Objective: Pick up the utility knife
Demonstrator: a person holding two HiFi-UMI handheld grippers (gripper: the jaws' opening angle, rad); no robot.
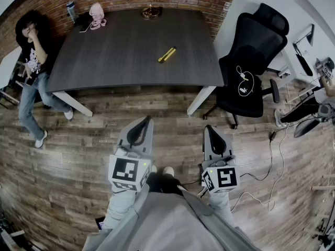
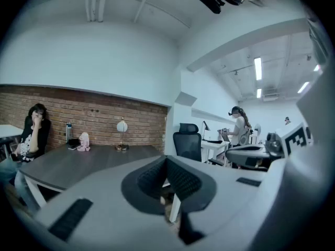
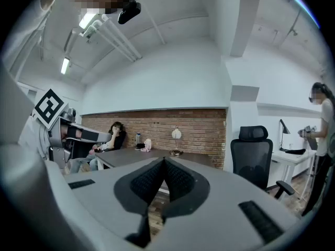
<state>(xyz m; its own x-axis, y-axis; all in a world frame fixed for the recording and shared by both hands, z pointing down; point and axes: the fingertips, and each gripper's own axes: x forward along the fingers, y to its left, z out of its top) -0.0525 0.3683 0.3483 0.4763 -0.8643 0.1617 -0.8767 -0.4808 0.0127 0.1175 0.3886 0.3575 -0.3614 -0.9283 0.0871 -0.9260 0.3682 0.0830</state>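
Head view: we see slim yellow utility knife [image 1: 167, 54] slantwise on table [image 1: 104, 56], right of centre; our left gripper [image 1: 147, 120], right gripper [image 1: 208, 128] pinched together, empty.

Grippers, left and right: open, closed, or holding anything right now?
Left gripper: closed, holding nothing.
Right gripper: closed, holding nothing.

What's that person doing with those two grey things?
A person stands back from the dark grey rectangular table, holding a grey two-jaw left tool and right tool, both shut and empty. The yellow utility knife lies on the table, untouched. Nothing has been picked up yet.
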